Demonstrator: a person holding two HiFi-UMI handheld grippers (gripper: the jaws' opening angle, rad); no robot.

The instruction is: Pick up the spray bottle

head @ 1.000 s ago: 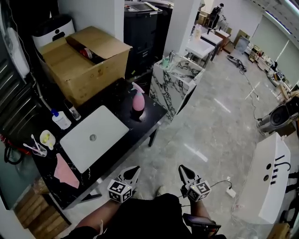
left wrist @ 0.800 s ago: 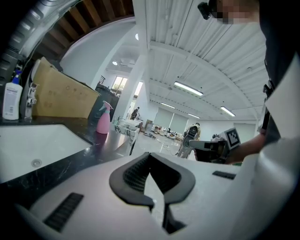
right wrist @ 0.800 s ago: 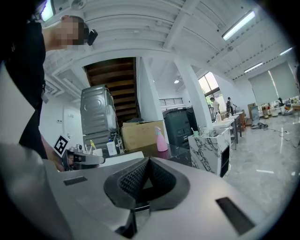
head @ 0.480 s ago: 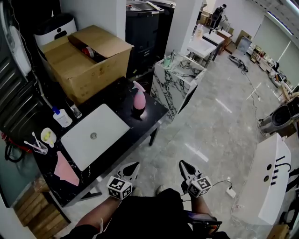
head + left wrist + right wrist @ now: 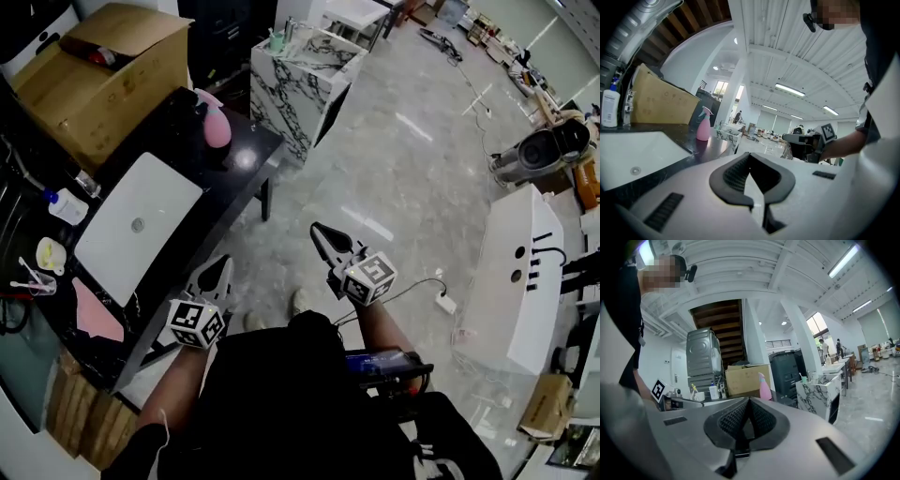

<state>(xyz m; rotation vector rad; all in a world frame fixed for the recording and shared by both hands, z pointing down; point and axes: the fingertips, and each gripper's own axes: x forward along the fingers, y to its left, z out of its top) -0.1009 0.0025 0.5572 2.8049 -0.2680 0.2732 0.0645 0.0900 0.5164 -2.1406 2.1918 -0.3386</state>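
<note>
Right gripper (image 5: 320, 232) has come up and forward in the last second; left gripper (image 5: 221, 267) barely moved. Both have jaws together, nothing held. Pink spray bottle (image 5: 216, 123) stands on black table (image 5: 246, 174), well ahead of both. Approach just starting; jaws need opening.

The spray bottle (image 5: 217, 127), upper left of the head view, looks like smooth pink plastic. Under it the black surface (image 5: 246, 161) is glossy and throws back light. The box (image 5: 103, 80) is matt brown cardboard, and the laptop (image 5: 139, 225) lid is matt and pale. The floor (image 5: 403, 178) is polished stone-like tile. The left tool (image 5: 223, 263) and right tool (image 5: 319, 231) have smooth grey shells and ribbed black pads (image 5: 736, 174).
</note>
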